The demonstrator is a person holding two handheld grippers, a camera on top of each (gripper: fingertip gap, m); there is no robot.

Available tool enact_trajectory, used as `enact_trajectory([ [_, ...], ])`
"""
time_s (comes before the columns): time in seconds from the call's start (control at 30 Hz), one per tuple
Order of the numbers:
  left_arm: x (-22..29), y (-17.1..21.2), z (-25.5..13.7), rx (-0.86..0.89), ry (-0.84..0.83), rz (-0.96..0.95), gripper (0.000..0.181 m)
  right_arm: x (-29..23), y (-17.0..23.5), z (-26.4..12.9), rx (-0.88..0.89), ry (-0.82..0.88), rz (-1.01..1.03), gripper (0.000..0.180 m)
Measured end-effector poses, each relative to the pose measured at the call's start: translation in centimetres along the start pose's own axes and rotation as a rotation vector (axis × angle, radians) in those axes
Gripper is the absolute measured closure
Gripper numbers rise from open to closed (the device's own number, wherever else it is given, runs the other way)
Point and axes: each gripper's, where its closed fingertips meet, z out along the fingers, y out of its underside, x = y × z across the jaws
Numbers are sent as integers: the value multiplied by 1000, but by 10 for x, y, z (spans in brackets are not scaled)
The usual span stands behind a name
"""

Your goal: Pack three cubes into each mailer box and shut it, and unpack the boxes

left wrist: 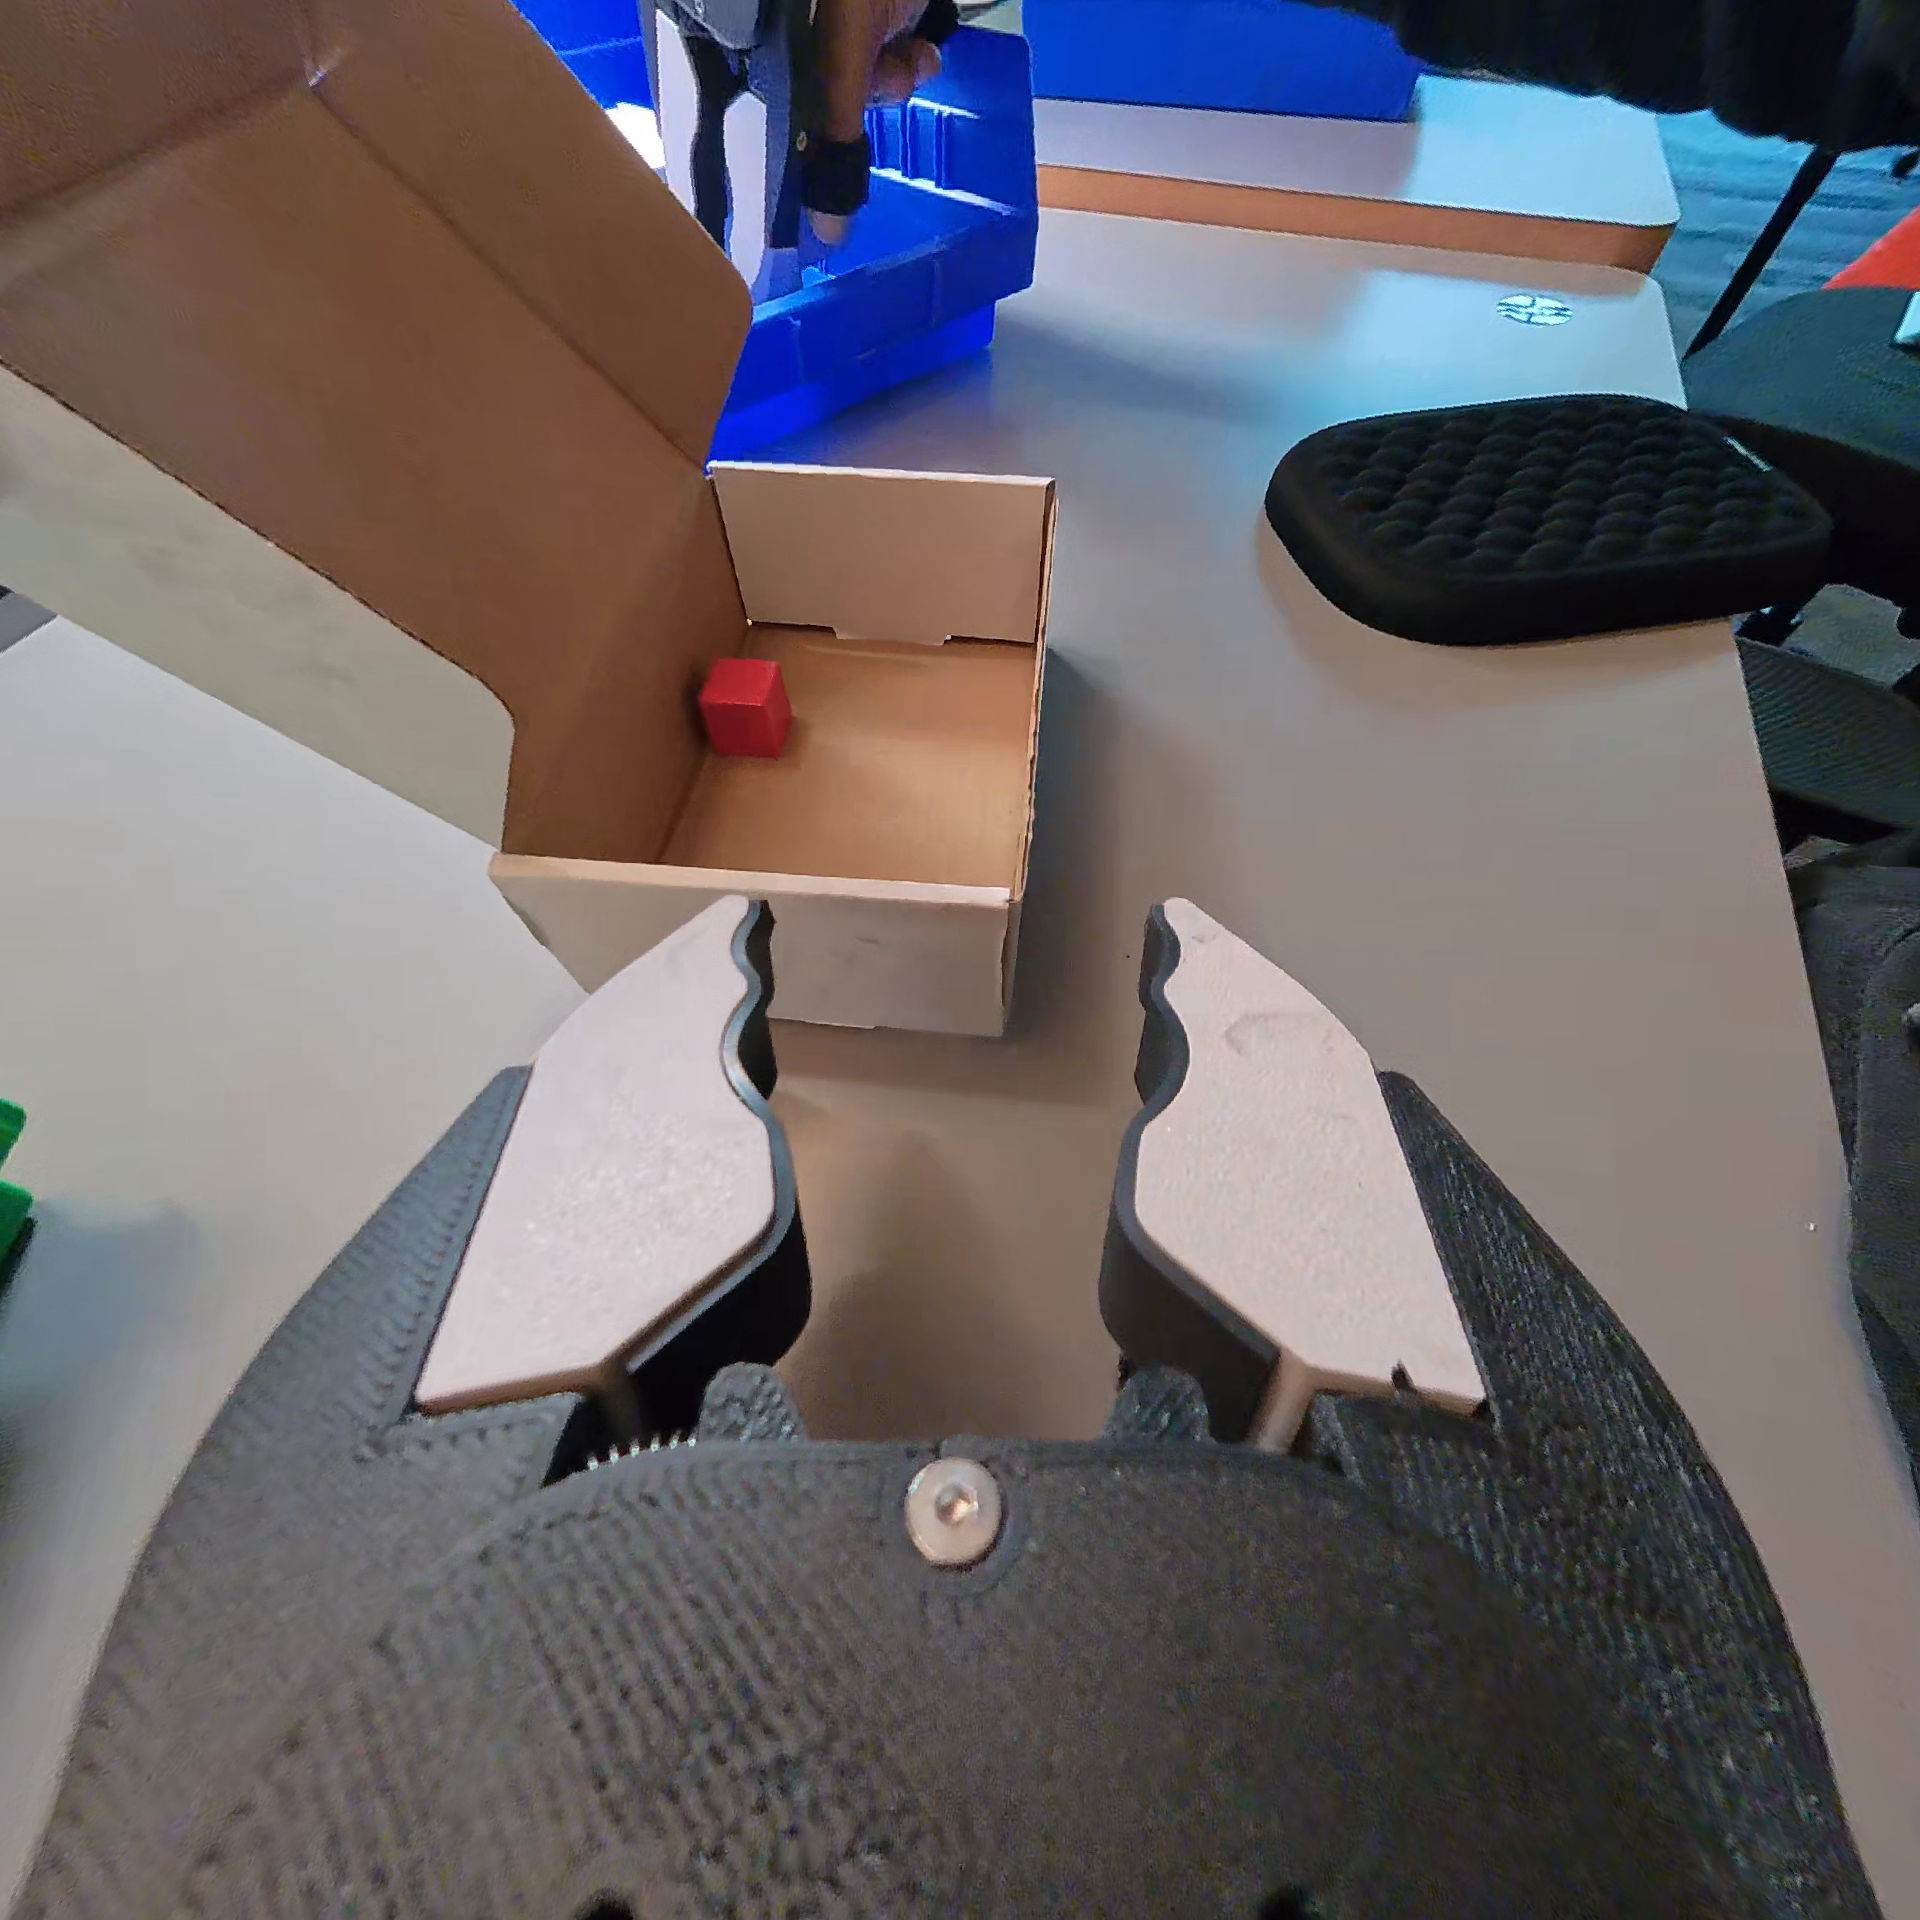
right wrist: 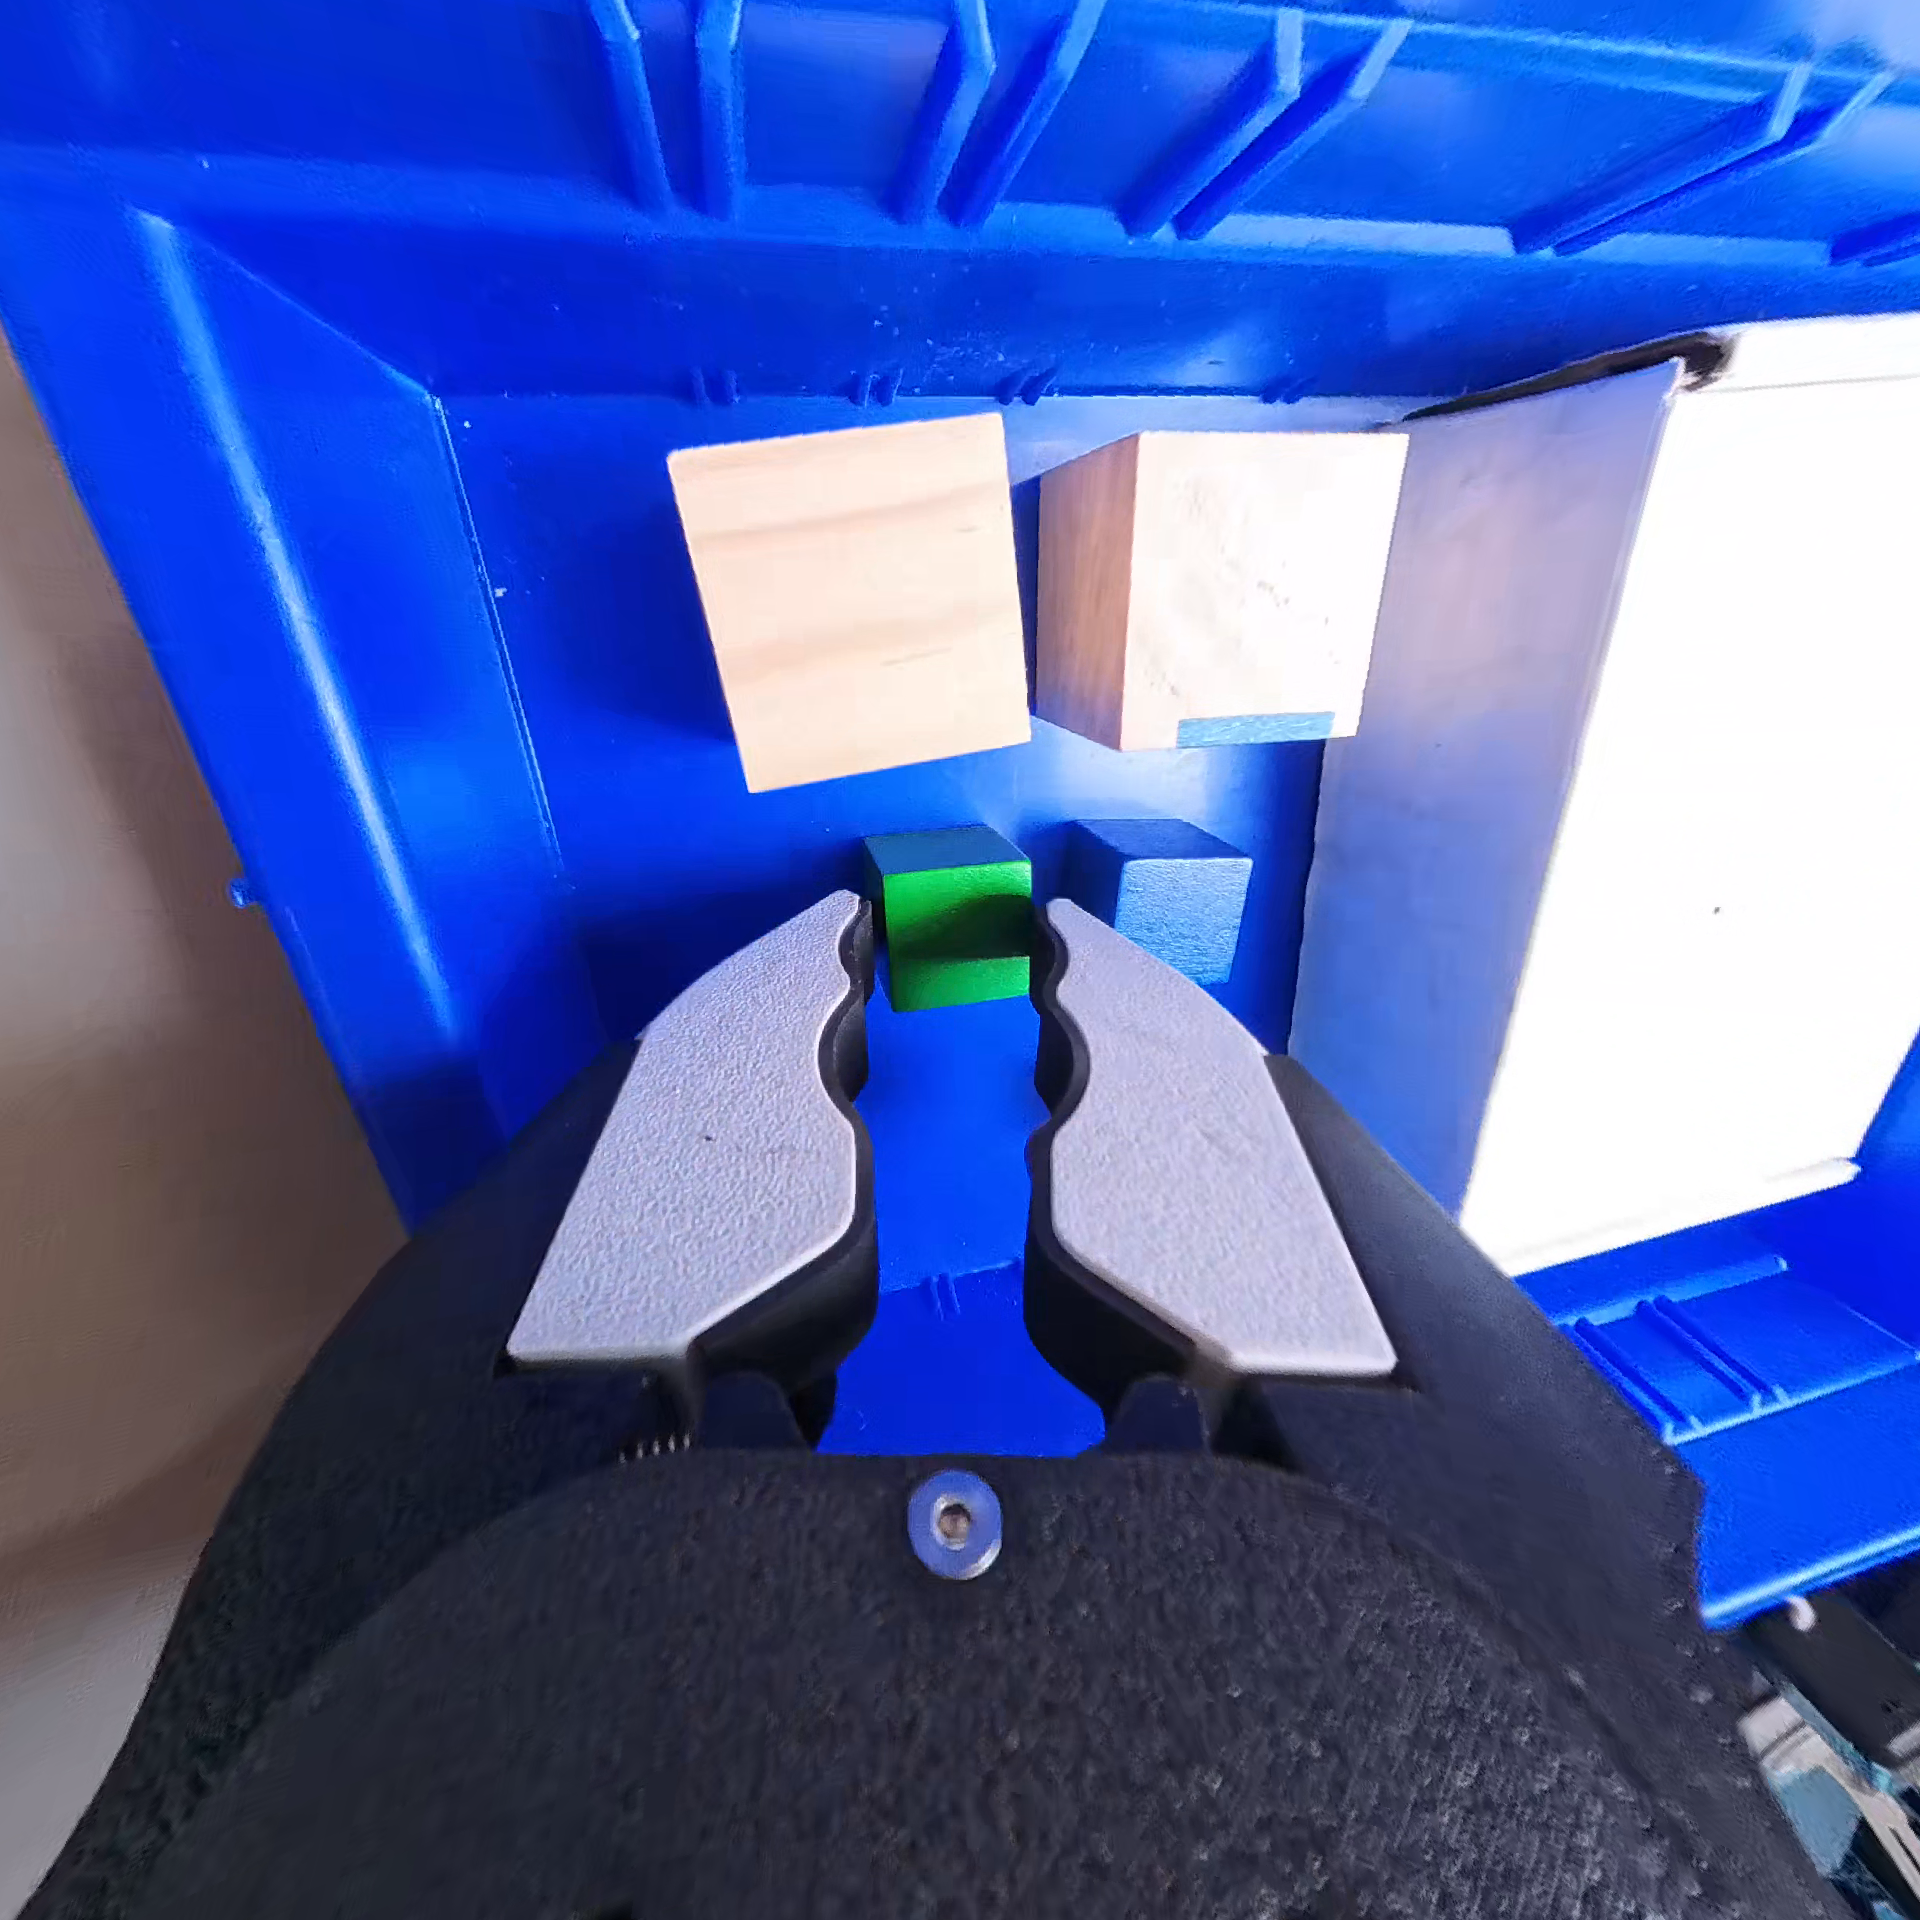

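Observation:
An open cardboard mailer box (left wrist: 894, 561) stands on the grey table with its lid (left wrist: 364, 364) raised to the left. One red cube (left wrist: 744, 707) lies inside against the left wall. My left gripper (left wrist: 956, 914) is open and empty, just in front of the box's near wall. My right gripper (right wrist: 951, 914) is inside the blue bin (right wrist: 312, 623), its fingertips pressed on both sides of a small green cube (right wrist: 951, 940). A small blue cube (right wrist: 1174, 904) sits right of it. Two larger wooden cubes (right wrist: 852, 603) (right wrist: 1236, 582) lie behind.
A white box (right wrist: 1714, 779) fills the bin's right side. In the left wrist view the blue bin (left wrist: 904, 260) sits behind the mailer box, with a hand (left wrist: 883, 52) over it. A black mesh armrest (left wrist: 1548, 509) overhangs the table's right edge. Green objects (left wrist: 10, 1174) show at far left. The left gripper's tips are roughly 40 centimeters from the right gripper's. To the black mesh armrest (left wrist: 1548, 509): left tips about 25 centimeters, right tips about 35 centimeters.

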Motion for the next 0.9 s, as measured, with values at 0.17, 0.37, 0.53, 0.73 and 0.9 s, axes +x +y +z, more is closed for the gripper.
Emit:
enact_trajectory([
  [0.17,-1,2,1,-8,-2,-1,113,3,-1,-8,-5,48,-8,140],
  [0.37,-1,1,0,-3,-3,-4,113,-25,-54,-94,291,92,-68,143],
  [0.53,2,0,0,-3,3,10,113,-133,-104,-151,487,-116,-277,149],
  [0.73,0,1,-1,-12,-18,43,113,-214,-136,-100,292,-41,-503,150],
  [0.9,-2,0,-3,-12,-32,55,113,-223,-148,-51,134,44,-506,149],
])
